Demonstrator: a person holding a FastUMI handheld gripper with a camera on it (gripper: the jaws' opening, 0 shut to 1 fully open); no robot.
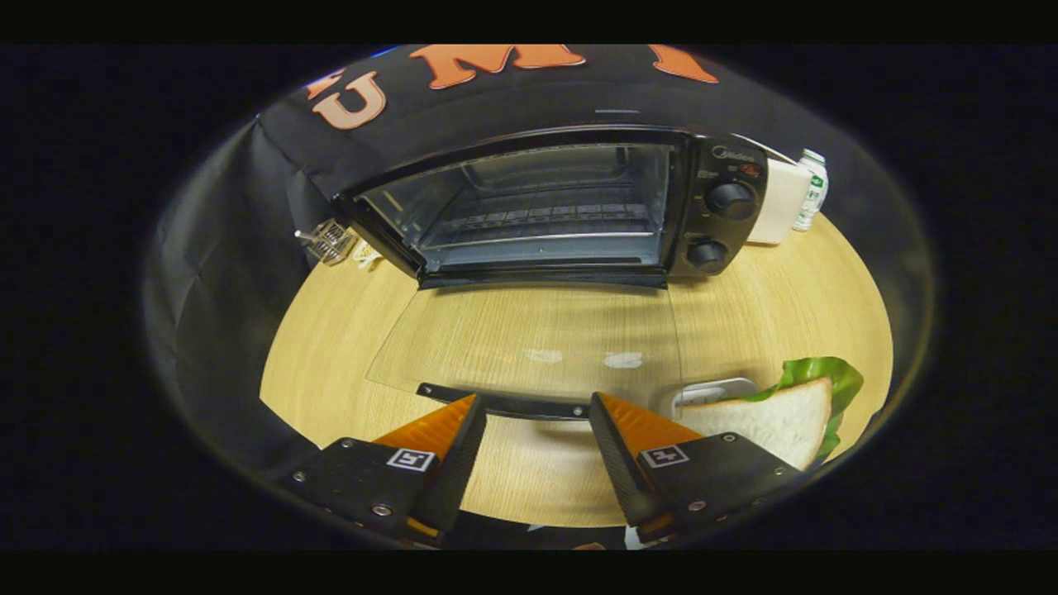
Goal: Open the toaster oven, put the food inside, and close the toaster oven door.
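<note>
Presently on my feed, item 1: the toaster oven (570, 202), black, standing at the far side of the table against the booth's dark cloth wall, with its cavity exposed so that I can see the wire rack (541, 216) and shiny inner walls. Its glass door (529, 339) is folded fully down and lies flat over the tabletop toward me, clear enough that the wood grain shows through, and its dark handle bar (525, 405) runs across just beyond my fingertips. On the oven's right face I count 2 round knobs (731, 200), one above the other. Item 2: the food, a sandwich (781, 421) of white bread with a green lettuce leaf sticking out behind it, sitting beside a small pale tray (711, 391) to the right of the lowered door, partly hidden by my right finger. Item 3: the table (331, 364), light wood with a rounded edge. Behind the oven to the right I note a white box (781, 202) and a small bottle (812, 190); to its left lies a small wire piece (329, 241), too small for me to identify. Item 4: my gripper (536, 409), fingers spread well apart, holding nothing and pressing on nothing, tips hovering just short of the door handle.
</note>
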